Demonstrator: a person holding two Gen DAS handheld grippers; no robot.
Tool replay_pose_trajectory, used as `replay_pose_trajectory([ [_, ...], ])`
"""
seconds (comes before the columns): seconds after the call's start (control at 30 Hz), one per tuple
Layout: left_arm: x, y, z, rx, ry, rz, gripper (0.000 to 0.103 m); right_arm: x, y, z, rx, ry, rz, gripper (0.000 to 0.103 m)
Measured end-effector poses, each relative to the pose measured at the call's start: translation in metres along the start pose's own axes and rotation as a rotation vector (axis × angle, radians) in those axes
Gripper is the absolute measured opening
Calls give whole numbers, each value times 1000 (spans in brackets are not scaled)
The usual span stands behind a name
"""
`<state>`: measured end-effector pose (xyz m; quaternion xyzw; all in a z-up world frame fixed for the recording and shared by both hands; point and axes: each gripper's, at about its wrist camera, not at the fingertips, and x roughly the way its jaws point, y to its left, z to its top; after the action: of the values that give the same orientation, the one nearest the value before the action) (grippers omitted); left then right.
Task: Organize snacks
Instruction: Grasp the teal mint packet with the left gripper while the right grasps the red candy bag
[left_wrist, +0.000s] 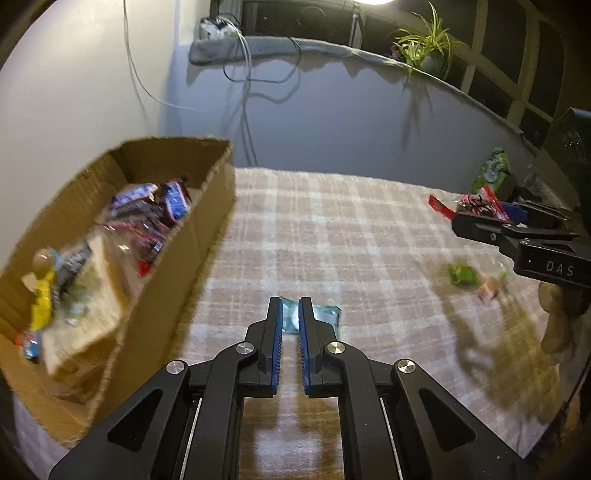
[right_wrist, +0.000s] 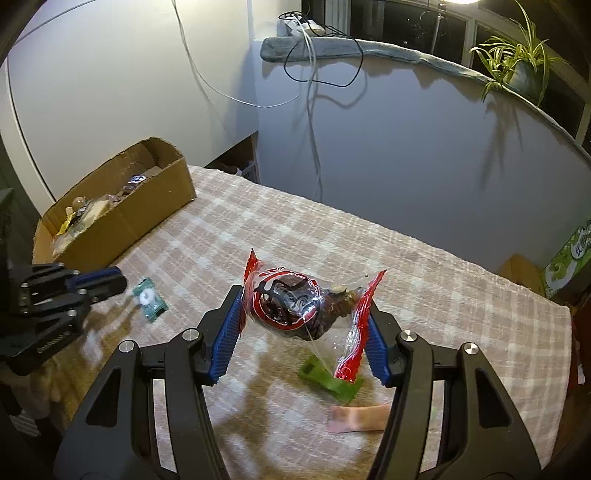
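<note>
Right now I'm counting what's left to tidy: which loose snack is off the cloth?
The red-and-clear packet, gripped in the right claw. The teal, green and pink ones lie flat.

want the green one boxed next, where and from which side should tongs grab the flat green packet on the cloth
Take the flat green wrapper packet across its narrow width near the middle, coming down from above. It lies flat on the checked tablecloth, so only its long side edges offer the tongs any purchase. The pink packet lies apart, clear of that approach.

A clear red-edged snack packet (right_wrist: 299, 306) hangs above the checked cloth. A teal packet (right_wrist: 149, 298), a green one (right_wrist: 328, 380) and a pink one (right_wrist: 358, 417) lie flat. The cardboard box (left_wrist: 192, 236) holds more snacks.
</note>
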<state>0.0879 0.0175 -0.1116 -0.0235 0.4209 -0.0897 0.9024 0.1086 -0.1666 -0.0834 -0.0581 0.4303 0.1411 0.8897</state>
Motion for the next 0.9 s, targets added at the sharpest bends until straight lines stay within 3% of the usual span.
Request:
replay_pose_trajectory([
  [0.1,4,0,-1,-20,33,8,26,-1,2,-2,-8,4,-1,61],
  [0.33,15,-9,-10,-67,116,-55,26,-2,-8,-6,17,0,-13,61],
  [0.9,42,-20,20,-14,87,8,34,-5,-35,-15,60,-3,-5,62],
])
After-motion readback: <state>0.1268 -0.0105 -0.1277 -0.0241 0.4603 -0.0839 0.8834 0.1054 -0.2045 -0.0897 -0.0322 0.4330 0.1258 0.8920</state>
